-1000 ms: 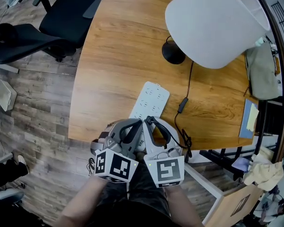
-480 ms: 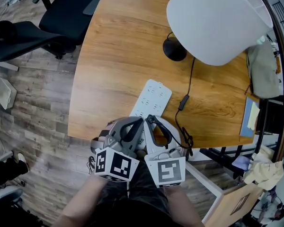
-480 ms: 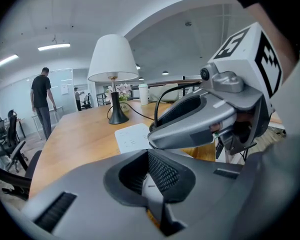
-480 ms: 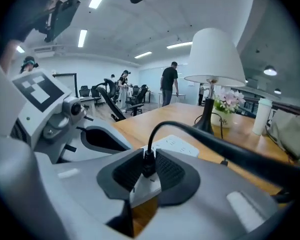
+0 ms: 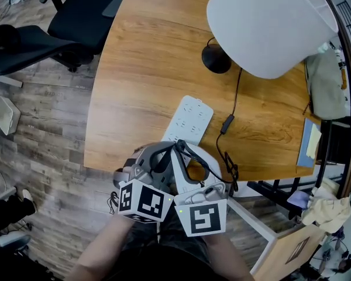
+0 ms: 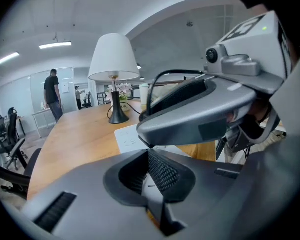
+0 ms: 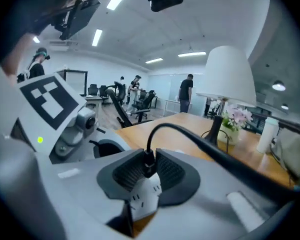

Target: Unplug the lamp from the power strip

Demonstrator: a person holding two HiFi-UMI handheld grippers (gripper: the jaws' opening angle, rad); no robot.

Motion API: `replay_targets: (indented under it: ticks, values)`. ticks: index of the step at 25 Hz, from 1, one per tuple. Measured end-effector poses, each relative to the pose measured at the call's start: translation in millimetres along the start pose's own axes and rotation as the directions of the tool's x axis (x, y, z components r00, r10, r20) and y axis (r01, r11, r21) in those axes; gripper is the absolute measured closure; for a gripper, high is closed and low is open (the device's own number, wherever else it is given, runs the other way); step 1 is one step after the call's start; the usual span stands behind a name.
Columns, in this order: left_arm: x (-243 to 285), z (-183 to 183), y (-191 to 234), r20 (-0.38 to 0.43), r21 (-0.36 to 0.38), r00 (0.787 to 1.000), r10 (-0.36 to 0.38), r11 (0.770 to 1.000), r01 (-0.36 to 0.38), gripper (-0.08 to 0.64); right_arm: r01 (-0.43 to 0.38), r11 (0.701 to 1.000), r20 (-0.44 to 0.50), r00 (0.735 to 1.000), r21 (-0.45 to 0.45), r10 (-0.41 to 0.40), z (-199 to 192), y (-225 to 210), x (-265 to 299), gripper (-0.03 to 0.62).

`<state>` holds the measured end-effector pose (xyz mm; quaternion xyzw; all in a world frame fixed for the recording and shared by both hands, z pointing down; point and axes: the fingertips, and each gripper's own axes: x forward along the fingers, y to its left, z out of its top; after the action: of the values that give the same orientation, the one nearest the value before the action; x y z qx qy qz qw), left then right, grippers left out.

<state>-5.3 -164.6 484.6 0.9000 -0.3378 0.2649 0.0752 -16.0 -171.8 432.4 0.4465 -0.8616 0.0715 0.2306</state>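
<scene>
The white power strip point(image 5: 191, 120) lies on the wooden table point(image 5: 140, 69), its near end hidden under both grippers at the table's front edge. The lamp has a white shade point(image 5: 269, 22) and a black base point(image 5: 216, 59). Its black cable point(image 5: 233, 104) runs past an inline switch point(image 5: 226, 123) and loops back to the grippers. My right gripper point(image 7: 146, 170) is shut on the black plug point(image 7: 148, 165), which stands on the strip's end point(image 7: 144, 196). My left gripper point(image 6: 149, 184) pinches a white edge of the strip point(image 6: 127, 136) from the left side.
Black office chairs point(image 5: 58, 31) stand on the wood floor left of the table. Bags and papers point(image 5: 324, 92) sit at the table's right edge. A vase of flowers point(image 7: 234, 121) stands by the lamp. People point(image 7: 186, 95) stand far off in the room.
The right gripper has tipped and its marker cube has swung left and lower. The cable loop above the plug stands higher. The left gripper has barely moved.
</scene>
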Motion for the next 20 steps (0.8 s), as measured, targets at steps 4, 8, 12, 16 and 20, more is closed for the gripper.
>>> replay_targets:
  ticks: [4, 8, 12, 16, 20]
  values:
    - [-1, -1, -1, -0.002, -0.003, 1.0, -0.016, 1.0, 0.016, 0.565, -0.006, 0.994, 0.009, 1.0, 0.113, 0.005, -1, -11, -1, 0.508]
    - [-12, 1, 6, 0.054, -0.065, 0.999, 0.006, 0.998, -0.003, 0.564, 0.012, 0.992, -0.031, 0.999, 0.125, -0.008, -15, -20, -10, 0.506]
    - [-22, 2, 14, 0.099, -0.132, 0.995, 0.028, 0.991, -0.015, 0.564, 0.04, 0.986, -0.065, 0.997, 0.164, -0.029, -29, -29, -18, 0.506]
    - [-25, 2, 20, 0.104, -0.14, 0.994, 0.045, 0.99, -0.03, 0.564, 0.074, 0.966, -0.095, 0.994, 0.249, -0.051, -39, -39, -25, 0.506]
    - [-27, 5, 20, 0.112, -0.134, 0.993, 0.046, 0.991, -0.031, 0.563, 0.101, 0.959, -0.121, 0.99, 0.264, -0.071, -44, -47, -30, 0.505]
